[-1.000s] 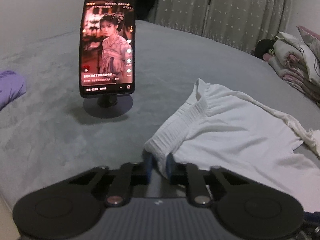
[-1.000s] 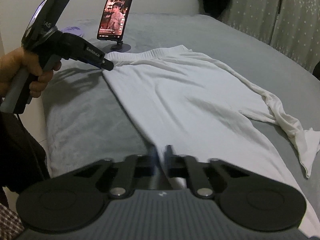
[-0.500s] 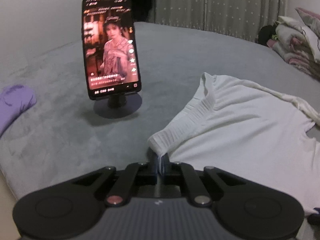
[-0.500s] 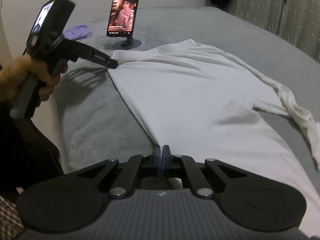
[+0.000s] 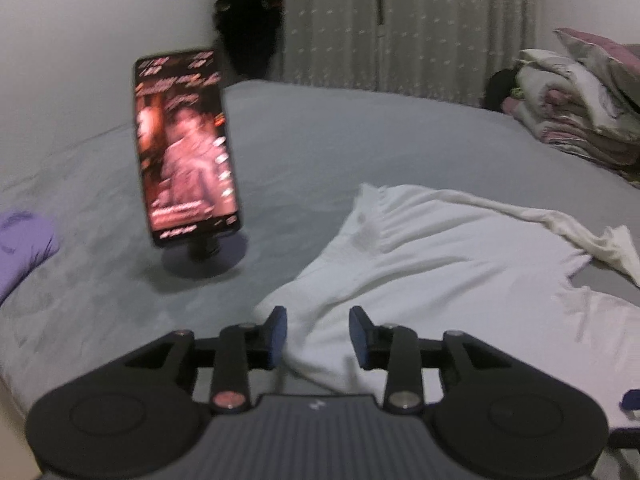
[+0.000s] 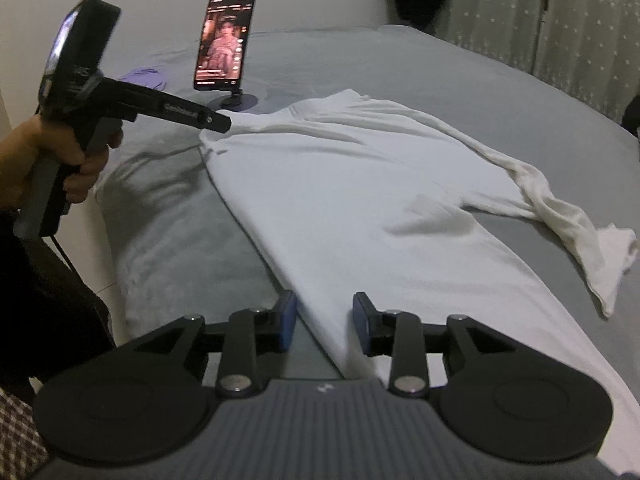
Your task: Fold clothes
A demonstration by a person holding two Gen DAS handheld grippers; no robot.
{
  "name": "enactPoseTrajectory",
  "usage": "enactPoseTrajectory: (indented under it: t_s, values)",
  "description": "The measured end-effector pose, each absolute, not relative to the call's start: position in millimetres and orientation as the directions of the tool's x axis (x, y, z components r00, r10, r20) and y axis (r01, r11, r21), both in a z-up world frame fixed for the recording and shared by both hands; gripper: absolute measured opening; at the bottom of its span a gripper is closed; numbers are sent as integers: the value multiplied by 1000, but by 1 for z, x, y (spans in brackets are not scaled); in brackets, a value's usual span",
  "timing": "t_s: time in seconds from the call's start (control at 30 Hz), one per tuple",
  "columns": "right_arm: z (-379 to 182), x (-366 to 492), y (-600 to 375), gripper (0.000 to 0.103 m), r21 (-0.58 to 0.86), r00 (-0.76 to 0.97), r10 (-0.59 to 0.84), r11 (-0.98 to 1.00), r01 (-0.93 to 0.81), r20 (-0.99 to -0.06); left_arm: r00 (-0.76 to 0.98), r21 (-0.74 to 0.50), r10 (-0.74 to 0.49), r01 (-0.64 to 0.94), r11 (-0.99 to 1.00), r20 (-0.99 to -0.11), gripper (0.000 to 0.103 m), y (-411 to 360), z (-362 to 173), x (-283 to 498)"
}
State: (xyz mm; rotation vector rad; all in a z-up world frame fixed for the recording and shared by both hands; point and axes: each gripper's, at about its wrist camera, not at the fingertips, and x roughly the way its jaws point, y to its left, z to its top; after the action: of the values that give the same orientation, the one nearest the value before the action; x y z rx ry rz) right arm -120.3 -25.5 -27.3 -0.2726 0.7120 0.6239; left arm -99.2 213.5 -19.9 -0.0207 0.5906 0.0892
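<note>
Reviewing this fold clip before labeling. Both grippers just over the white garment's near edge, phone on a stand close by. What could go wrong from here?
1. Both the left gripper and right gripper are opening with the white garment edge between the pads; cloth may cling and drag, spoiling the lay.
2. The far leg is bunched and twisted; folding now would likely trap wrinkles.
3. The phone on its stand sits beside the waistband; a sweep could tip it.
</note>
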Motion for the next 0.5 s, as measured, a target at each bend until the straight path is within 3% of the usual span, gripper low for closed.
enactPoseTrajectory:
  t_s: [0.5]
  values:
    - [-34, -138, -80, 35, -54, 641, 343, 855, -515, -687, 755, 7, -312, 386, 923, -577, 35, 111, -36, -127]
